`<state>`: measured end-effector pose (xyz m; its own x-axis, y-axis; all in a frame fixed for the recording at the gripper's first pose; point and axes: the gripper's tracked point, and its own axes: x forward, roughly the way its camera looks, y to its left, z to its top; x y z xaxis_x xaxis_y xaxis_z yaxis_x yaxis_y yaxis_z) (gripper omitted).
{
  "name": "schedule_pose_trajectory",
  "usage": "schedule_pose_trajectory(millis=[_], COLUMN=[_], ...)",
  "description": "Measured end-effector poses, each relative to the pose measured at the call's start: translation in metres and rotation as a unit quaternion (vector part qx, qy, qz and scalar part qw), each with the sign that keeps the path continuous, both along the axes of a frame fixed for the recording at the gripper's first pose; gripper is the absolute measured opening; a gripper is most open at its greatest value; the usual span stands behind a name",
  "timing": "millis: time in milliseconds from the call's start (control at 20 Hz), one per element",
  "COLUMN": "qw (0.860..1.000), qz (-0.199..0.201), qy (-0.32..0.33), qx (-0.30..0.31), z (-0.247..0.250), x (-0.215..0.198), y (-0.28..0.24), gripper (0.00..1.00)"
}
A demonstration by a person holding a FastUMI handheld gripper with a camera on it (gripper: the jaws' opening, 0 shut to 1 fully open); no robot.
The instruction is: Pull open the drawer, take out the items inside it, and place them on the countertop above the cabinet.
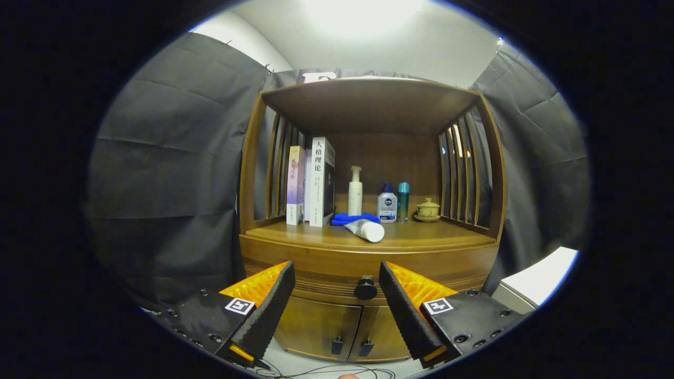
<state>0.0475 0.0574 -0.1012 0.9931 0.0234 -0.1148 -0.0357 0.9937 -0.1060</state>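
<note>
- The drawer (337, 266) sits closed in the cabinet (368, 247), just under the countertop (421, 237); its dark round knob (365, 288) shows in the gap between your two fingers, beyond them and untouched.
- Your gripper (337, 279) hangs in front of the drawer with its jaws wide apart, holding nothing; one finger (271, 310) lies left of the knob, the other to its right.
- Below the drawer, two cabinet doors (337, 329) meet at a pair of small dark handles (350, 346).
- On the countertop a white tube (368, 230) lies on its side near the front, with a blue cloth (350, 218) just behind it.
- At the left, two books (310, 181) stand upright side by side.
- Behind the tube stand a white pump bottle (355, 192), a squat bottle with a blue cap (387, 202) and a slim teal bottle (403, 201).
- A small lidded cup (427, 209) rests on a saucer at the right, near the slatted side.
- Dark cloth (168, 158) hangs on both sides of the cabinet.
- A white surface (537, 279) lies to the right of the cabinet.
- Thin cables (326, 372) trail on the floor below the doors.
</note>
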Motion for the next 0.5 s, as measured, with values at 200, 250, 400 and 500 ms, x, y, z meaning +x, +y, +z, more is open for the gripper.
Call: schedule_pose_trajectory(millis=[200, 250, 400, 500], qw=[1.0, 1.0, 1.0, 1.0], qz=[0.0, -0.002, 0.002, 0.01], qy=[-0.004, -0.003, -0.004, -0.003], qx=[0.009, 0.011, 0.021, 0.022], z=[0.016, 0.018, 0.024, 0.026], x=[-0.028, -0.036, -0.053, -0.062], y=[-0.002, -0.004, -0.003, 0.0], gripper=[1.0, 1.0, 1.0, 1.0])
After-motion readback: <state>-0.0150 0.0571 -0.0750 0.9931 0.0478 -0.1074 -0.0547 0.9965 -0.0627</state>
